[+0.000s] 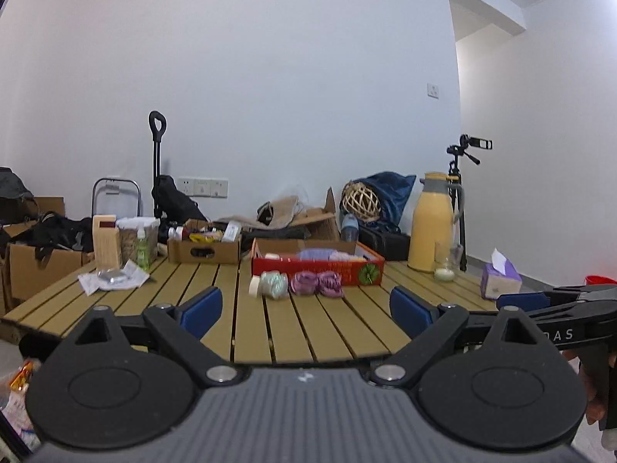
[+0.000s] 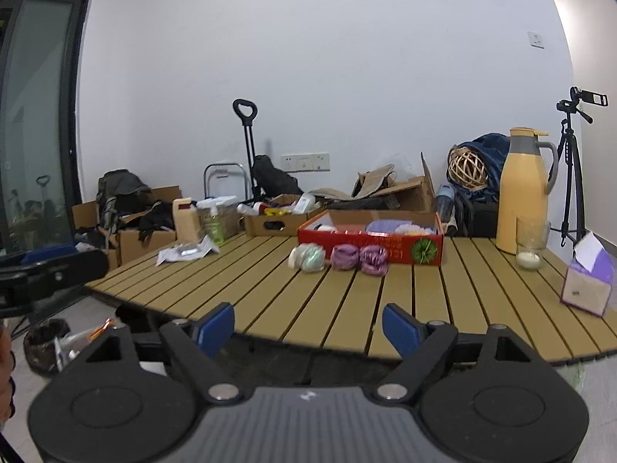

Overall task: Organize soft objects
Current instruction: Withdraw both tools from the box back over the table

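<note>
Both my left hand-held gripper (image 1: pixel 306 310) and right hand-held gripper (image 2: pixel 308 328) gape, empty. Soft bundles (image 2: pixel 339 256) sit at twelve o'clock on worktop (image 2: pixel 308 301), touching red box (image 2: pixel 370 245). Risk: overshooting shoves them.

Yellow flask (image 2: pixel 520 193), tissue box (image 2: pixel 588 281), tripod (image 2: pixel 574 162)

Even, soft indoor light; strong fisheye bending, mild softness throughout.

Both wrist views are moderately bright, with diffuse light and no hard shadows on the tan slatted wooden table (image 1: pixel 300 324). The plain white wall (image 1: pixel 270 77) shades to grey toward 9 o'clock. Dark vignette cuts the corners at 11 and 1 o'clock. The dark glass door (image 2: pixel 34 123) at 9 o'clock bows and carries faint reflections. Distant clutter looks slightly blurred.
</note>
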A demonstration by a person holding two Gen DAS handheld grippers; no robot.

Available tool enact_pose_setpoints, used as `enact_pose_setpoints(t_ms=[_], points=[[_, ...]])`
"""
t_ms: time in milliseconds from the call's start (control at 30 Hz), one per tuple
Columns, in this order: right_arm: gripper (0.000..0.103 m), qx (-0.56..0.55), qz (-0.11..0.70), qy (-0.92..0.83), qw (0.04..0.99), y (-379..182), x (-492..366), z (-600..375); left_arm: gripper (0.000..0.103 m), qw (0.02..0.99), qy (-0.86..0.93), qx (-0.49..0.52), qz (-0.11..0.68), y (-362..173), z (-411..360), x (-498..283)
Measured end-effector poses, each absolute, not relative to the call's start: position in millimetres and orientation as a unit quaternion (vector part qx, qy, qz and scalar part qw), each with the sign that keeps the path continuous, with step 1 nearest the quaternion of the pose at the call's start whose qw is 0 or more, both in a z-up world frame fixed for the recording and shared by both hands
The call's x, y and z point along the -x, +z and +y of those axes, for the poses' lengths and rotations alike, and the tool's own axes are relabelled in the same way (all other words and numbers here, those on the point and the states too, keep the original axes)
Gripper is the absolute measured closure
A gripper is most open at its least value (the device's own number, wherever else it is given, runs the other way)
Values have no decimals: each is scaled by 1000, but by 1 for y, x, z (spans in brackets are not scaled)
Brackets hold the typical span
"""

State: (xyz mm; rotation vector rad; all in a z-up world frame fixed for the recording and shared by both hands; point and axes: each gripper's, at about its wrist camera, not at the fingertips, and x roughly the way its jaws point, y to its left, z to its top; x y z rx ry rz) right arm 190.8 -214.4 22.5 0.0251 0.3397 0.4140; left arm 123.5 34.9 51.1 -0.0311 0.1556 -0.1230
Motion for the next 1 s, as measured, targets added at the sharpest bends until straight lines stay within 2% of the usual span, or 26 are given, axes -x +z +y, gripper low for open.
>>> enact_pose_setpoints(t_ms=[300, 567, 833, 1000], points=[[18, -6, 144, 211, 967, 25, -126, -224, 4, 996, -68, 4, 61, 49, 23, -73], [17, -1, 125, 211, 969, 35, -103, -222, 4, 996, -71, 19, 47, 52, 27, -50], [15, 4, 116, 216, 970, 39, -96, -220, 4, 996, -72, 25, 45, 52, 31, -48], [15, -5, 120, 210, 970, 40, -124, -223, 3, 995, -80, 23, 52, 53, 30, -77]])
